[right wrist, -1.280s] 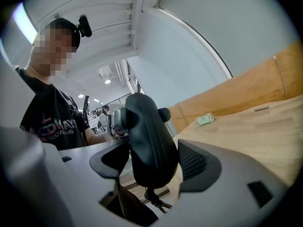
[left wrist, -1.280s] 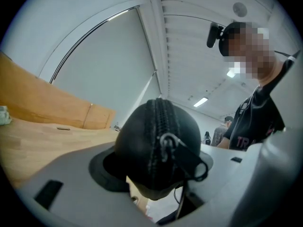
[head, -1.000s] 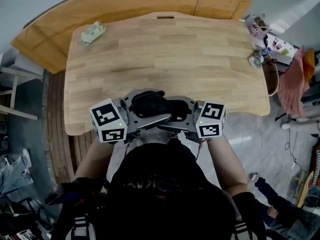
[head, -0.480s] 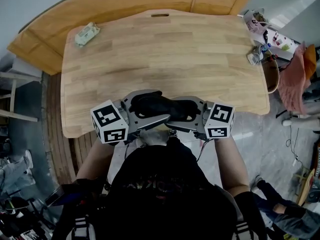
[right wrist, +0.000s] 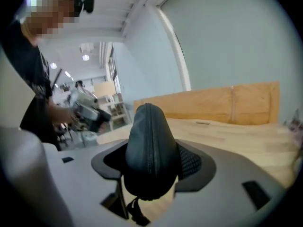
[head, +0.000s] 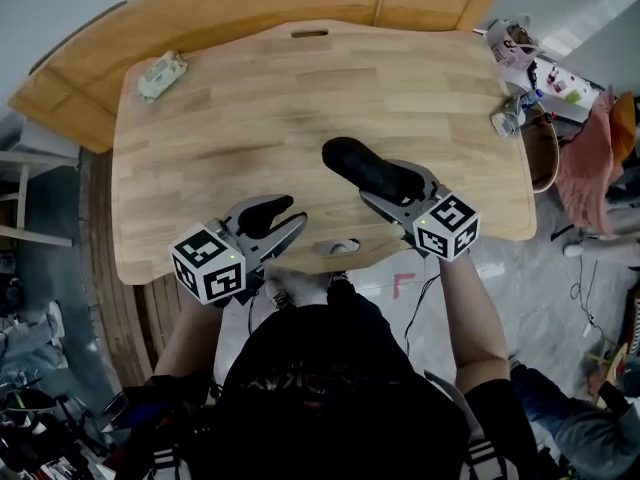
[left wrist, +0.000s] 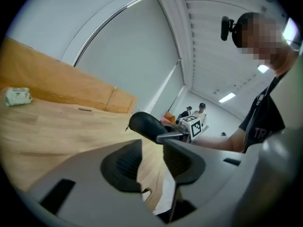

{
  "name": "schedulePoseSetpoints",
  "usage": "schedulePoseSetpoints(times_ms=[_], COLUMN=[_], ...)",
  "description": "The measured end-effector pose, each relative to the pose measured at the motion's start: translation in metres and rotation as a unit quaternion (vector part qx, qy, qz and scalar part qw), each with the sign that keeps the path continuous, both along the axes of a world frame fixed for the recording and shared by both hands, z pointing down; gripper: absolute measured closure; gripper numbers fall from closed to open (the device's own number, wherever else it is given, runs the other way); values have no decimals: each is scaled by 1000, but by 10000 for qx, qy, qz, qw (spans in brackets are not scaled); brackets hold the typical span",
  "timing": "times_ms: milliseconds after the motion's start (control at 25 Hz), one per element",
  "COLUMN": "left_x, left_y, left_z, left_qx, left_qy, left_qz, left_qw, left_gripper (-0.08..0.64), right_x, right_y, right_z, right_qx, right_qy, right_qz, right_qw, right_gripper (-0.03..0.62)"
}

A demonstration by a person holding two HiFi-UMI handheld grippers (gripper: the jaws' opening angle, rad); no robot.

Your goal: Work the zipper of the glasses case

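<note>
Inside the just-tightened right claw [head: 400, 186] sits the glasses case [head: 360, 166]; the empty, just-narrowed left claw [left wrist: 152, 156] should pinch its zipper [right wrist: 150, 143] next.

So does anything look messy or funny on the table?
Nothing is spilled or broken. One odd thing: the black oval zip-up glasses case isn't lying flat on the light wooden table. The right gripper, whose jaws have just been closing, pinches one end, so the case sticks out slantwise over the tabletop.
</note>
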State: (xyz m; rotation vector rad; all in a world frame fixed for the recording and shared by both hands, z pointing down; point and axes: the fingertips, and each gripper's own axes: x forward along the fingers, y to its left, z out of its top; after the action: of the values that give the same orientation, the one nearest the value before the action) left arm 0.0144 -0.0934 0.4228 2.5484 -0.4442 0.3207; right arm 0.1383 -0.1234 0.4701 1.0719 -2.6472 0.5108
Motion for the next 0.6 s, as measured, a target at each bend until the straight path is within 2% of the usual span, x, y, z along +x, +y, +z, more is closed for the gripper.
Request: schedulePoseSetpoints(times_ms=[80, 120, 240, 400, 600], left_x=[2, 4, 10, 15, 15], left_y=[0, 0, 4, 8, 17], left_z=[15, 20, 30, 43, 60], left_qx=[-10, -18, -37, -54, -294], left_qy=[-357, -480, -677, -878, -981], left_qz=[-196, -272, -434, -689, -979], left_qw=[9992, 9985, 9968, 9937, 9899], left_gripper=[518, 531, 538, 540, 540], right_x=[16, 21, 23, 14, 4], right_y=[-31, -44, -78, -106, -130], right_z=[27, 39, 72, 110, 147], right_qx=[173, 239, 344, 381, 403], right_qy=[775, 1077, 1754, 2555, 3144], right_qz=[349, 435, 440, 141, -247], right_qw=[9962, 9929, 9829, 9660, 9481], right_gripper=[305, 305, 305, 305, 305])
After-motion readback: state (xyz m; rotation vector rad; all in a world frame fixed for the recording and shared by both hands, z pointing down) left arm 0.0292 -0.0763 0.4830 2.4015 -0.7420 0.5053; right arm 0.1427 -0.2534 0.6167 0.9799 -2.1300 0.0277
